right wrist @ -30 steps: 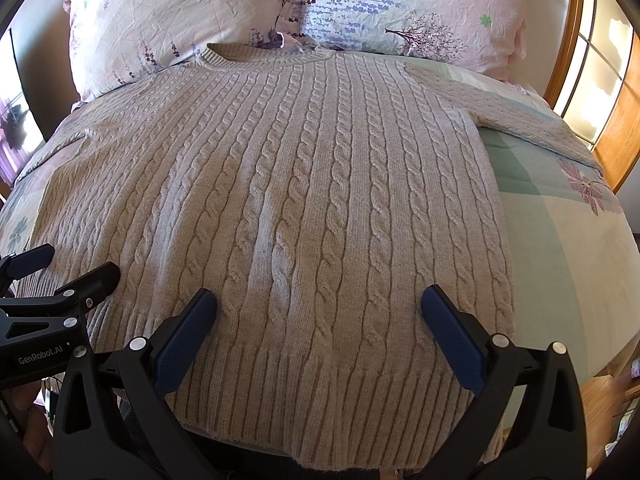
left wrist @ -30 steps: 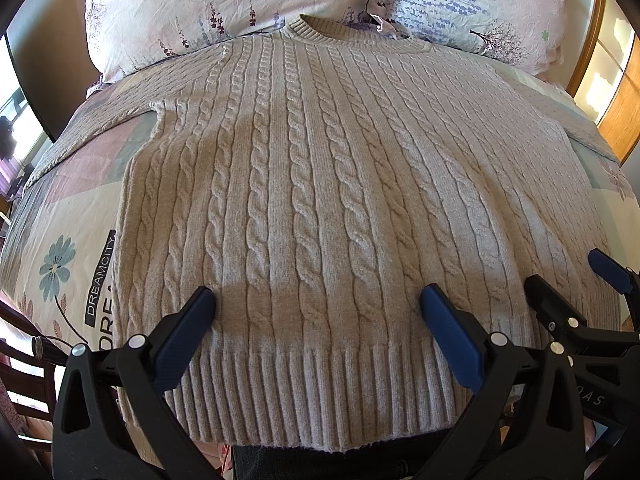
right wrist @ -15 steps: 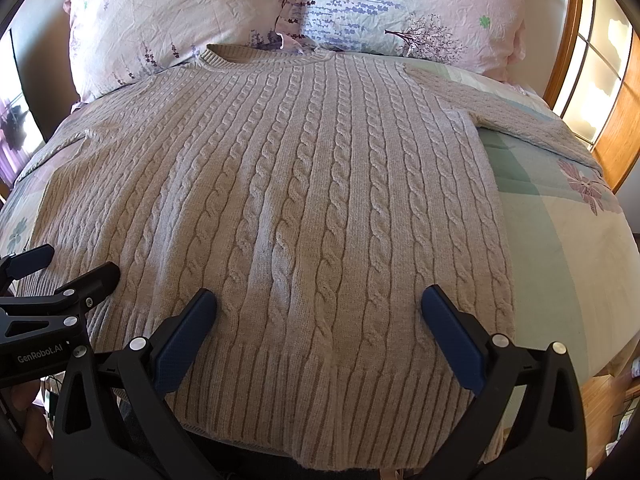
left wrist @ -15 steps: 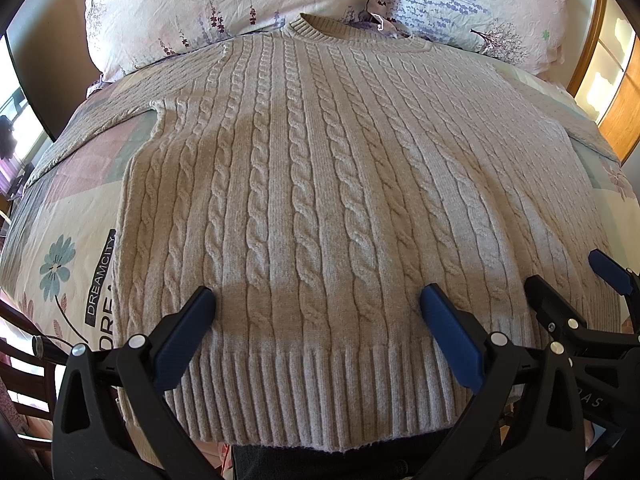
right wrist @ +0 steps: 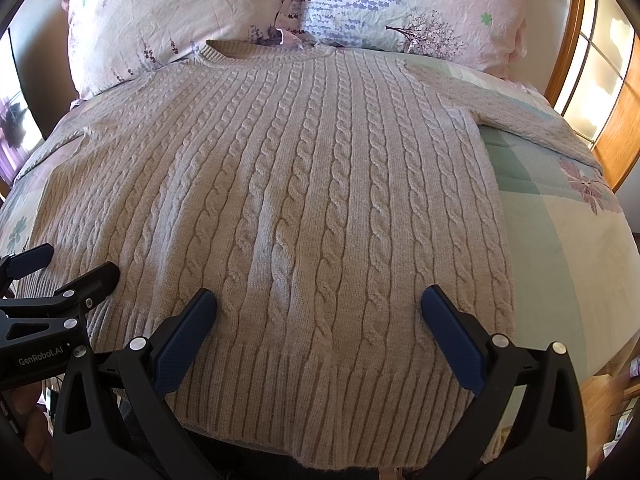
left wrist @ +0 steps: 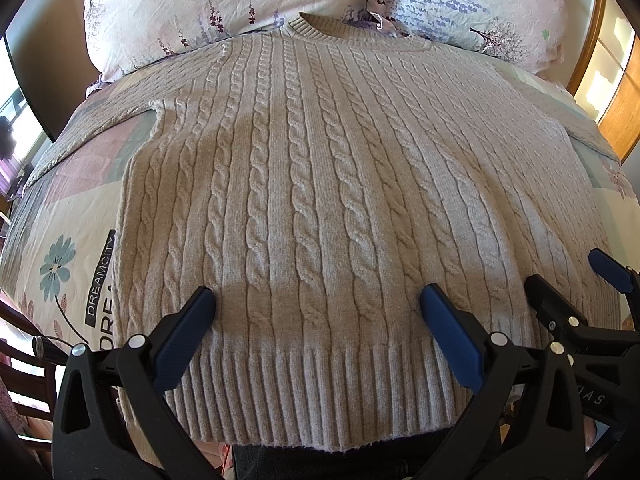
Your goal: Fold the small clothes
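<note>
Lying flat and face up, the sweater (left wrist: 320, 200) covers most of the bed (left wrist: 68, 216), collar (left wrist: 316, 29) far ahead against the pillows (left wrist: 200, 8) and ribbed hem (left wrist: 312, 392) nearest both grippers. The left gripper (left wrist: 316, 320) hangs over the hem with its jaws spread wide and nothing between them; its blue pads (left wrist: 188, 332) flank the middle cables just above the ribbing. The right gripper (right wrist: 318, 320) is likewise wide and empty, poised over the hem on its own side.

From the left wrist, the sweater's left edge shows, with the sleeve (left wrist: 104, 128) running off to the left over the quilt and a printed "DREAMCITY" label (left wrist: 102, 276) just left of the gripper. Dark chair slats (left wrist: 20, 380) sit at the lower left. The right gripper (left wrist: 592, 308) enters at the right edge of this view, close beside the left one, only partly seen.

From the right wrist, the other side appears: the sweater's right edge, the right sleeve (right wrist: 532, 120) stretching off to the right, a green quilt patch (right wrist: 520, 168) and a pink flower print (right wrist: 586, 188) beyond it. A wooden frame (right wrist: 616, 120) with lit panes stands at the far right. The left gripper (right wrist: 60, 284) shows at the left edge, marked "GenRobot.AI", with part of a hand (right wrist: 28, 420) below it. Whether either gripper's pads touch the knit cannot be told.
</note>
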{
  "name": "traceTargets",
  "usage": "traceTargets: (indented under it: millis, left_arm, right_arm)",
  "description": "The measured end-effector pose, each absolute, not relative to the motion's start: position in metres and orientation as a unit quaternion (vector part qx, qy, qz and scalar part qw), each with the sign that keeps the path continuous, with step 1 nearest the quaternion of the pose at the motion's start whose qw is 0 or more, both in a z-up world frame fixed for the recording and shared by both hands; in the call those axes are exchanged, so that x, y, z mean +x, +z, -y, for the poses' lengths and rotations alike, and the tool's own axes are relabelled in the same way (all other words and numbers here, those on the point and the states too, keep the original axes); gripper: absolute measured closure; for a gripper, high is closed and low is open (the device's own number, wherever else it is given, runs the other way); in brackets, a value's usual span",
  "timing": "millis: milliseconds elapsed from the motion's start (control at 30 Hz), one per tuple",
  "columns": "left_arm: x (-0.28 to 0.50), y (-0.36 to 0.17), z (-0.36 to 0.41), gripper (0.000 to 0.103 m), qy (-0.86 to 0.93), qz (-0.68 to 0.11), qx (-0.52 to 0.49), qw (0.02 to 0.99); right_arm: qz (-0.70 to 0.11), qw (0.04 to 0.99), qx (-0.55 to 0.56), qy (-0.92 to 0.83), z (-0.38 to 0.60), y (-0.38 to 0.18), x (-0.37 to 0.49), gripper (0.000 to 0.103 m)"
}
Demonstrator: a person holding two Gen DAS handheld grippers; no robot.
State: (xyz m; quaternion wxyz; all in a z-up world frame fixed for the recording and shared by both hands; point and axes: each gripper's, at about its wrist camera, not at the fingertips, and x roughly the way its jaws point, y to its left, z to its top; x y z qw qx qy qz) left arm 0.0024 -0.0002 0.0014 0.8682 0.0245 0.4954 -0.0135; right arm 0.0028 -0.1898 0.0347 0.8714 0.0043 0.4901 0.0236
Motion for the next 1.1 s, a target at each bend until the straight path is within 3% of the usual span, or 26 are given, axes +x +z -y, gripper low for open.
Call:
traceTargets:
  millis: [867,1100]
  left_arm:
    - [0.004,0.000,-0.001,0.002,-0.020,-0.496,0.030,0.868]
    - [0.025,0.018,-0.048,0.002,0.000,-0.474,-0.001,0.880]
  right_arm:
    - [-0.481,0.874,-0.007,0.067,0.193,0.036,0.004,0.001]
    - [-0.411,0.879,0.240,-0.015,0.362,0.069,0.049,0.001]
